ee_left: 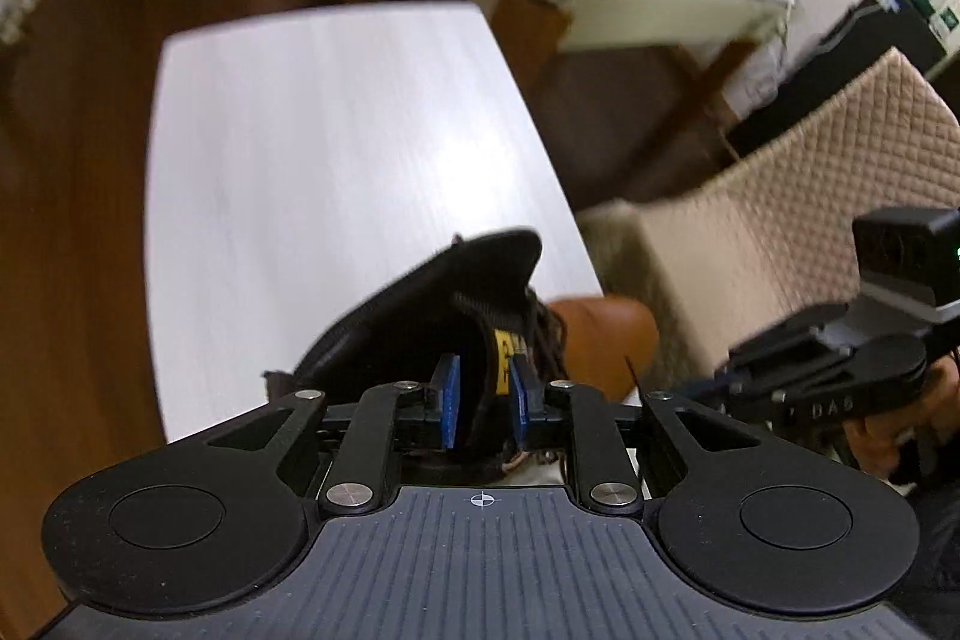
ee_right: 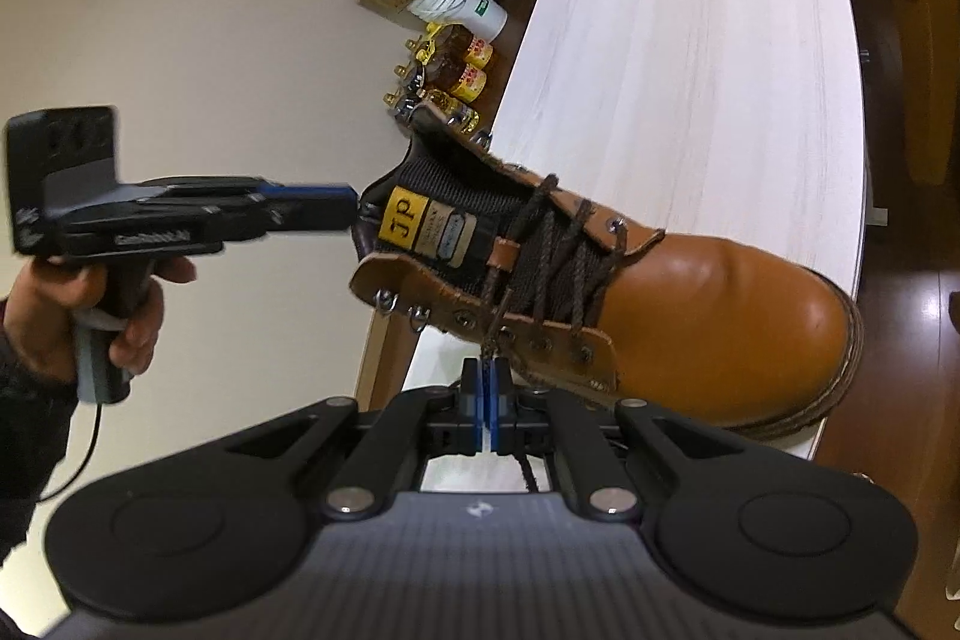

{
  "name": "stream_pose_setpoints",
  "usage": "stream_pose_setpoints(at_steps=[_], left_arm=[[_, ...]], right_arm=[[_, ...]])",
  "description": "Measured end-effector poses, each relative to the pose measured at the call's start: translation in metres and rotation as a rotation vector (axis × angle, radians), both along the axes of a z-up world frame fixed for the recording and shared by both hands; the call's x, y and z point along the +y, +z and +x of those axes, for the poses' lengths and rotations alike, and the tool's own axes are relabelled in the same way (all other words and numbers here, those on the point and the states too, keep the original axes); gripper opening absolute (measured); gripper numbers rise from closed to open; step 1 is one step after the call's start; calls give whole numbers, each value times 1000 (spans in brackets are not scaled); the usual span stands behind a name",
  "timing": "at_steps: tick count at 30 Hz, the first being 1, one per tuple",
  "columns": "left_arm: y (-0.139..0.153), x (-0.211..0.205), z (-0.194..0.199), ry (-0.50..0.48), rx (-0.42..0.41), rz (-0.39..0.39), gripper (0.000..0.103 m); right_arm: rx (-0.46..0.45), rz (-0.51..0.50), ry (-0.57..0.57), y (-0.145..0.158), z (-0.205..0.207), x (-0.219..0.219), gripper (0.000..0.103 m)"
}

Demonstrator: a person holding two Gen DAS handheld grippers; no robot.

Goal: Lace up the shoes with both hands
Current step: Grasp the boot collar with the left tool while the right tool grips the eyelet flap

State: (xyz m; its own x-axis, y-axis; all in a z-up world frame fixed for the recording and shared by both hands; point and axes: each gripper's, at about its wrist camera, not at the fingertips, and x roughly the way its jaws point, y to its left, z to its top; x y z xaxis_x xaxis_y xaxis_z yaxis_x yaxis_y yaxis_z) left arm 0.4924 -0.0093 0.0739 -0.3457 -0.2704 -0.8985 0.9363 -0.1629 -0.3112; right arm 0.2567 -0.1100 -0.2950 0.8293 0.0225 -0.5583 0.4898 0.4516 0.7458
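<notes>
Two views are differing: only the right wrist camera is showing the tan boot [ee_right: 708,304] lying whole on the white table [ee_right: 690,58], right gripper [ee_right: 487,388] clenching its brown lace [ee_right: 495,334]; left gripper [ee_left: 485,403] is hanging released, straddling the tongue [ee_left: 480,340]

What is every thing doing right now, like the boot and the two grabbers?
Boot: on the white table, partly laced, top hooks empty.
Lace: pinched, pulled out from an eyelet.
Tongue: between the left pads.
Left gripper: open.
Right gripper: shut on the lace.
</notes>
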Motion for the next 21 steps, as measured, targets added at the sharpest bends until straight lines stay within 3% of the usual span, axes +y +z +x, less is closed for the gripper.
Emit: stream_pose_setpoints(at_steps=[4,10,12,13,21], left_arm=[[-18,-14,3,-92,2,46,20],[-48,-43,9,-240,121,133,20],[-57,-50,5,-271,149,170,17],[-60,-52,3,-286,166,181,10],[-65,-56,16,-256,299,195,8]], right_arm=[[-15,-12,-39,0,0,-1,3],[-3,-38,-135,1,7,11,3],[-13,-55,-169,1,11,15,3],[-15,-63,-184,1,14,16,3],[-99,-49,-270,-12,30,16,3]])
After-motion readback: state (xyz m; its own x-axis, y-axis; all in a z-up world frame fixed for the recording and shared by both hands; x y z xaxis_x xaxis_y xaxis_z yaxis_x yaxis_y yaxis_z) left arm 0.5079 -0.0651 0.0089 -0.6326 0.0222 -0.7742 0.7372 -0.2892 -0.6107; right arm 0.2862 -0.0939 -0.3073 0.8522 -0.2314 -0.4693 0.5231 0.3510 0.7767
